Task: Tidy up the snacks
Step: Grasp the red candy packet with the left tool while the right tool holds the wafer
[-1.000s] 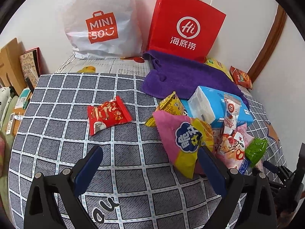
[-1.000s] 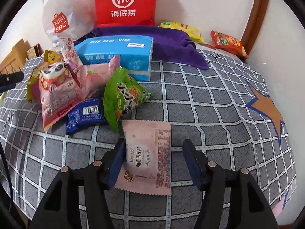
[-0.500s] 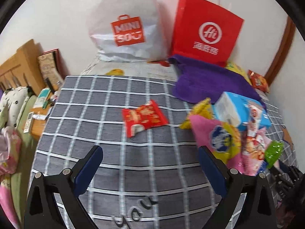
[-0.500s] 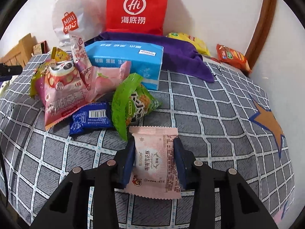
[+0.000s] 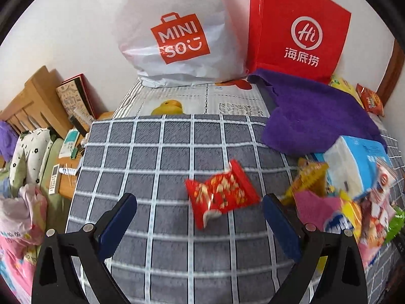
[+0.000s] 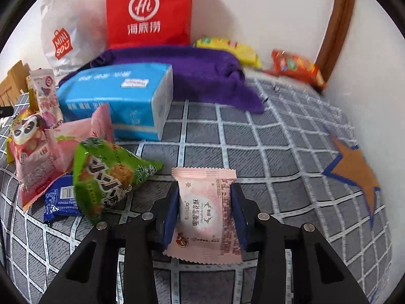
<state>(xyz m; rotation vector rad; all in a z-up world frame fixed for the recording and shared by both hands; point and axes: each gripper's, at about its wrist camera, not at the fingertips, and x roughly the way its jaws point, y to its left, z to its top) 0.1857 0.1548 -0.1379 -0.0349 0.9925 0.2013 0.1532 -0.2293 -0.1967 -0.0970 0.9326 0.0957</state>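
My right gripper [image 6: 204,211] is shut on a pale pink snack packet [image 6: 205,212] and holds it just above the grey checked bedcover [image 6: 278,157]. To its left lies a pile of snacks: a green packet [image 6: 108,174], a blue packet [image 6: 62,198], pink panda packets [image 6: 38,149]. My left gripper [image 5: 200,224] is open and empty, with a red snack packet [image 5: 220,192] on the cover just beyond and between its fingers. The snack pile [image 5: 341,202] also shows at the right of the left wrist view.
A white MINISO bag [image 5: 177,33] and a red paper bag [image 5: 298,30] stand against the back wall. A purple towel [image 5: 311,111] and a blue tissue pack [image 6: 119,101] lie behind the pile. Yellow [image 6: 227,49] and orange [image 6: 296,67] packets lie by the wall. The bed's left edge drops to cluttered furniture [image 5: 45,152].
My right gripper closed on the pale pink packet and lifted it slightly. My left gripper swung left and forward, so the red packet now sits between its open fingers.
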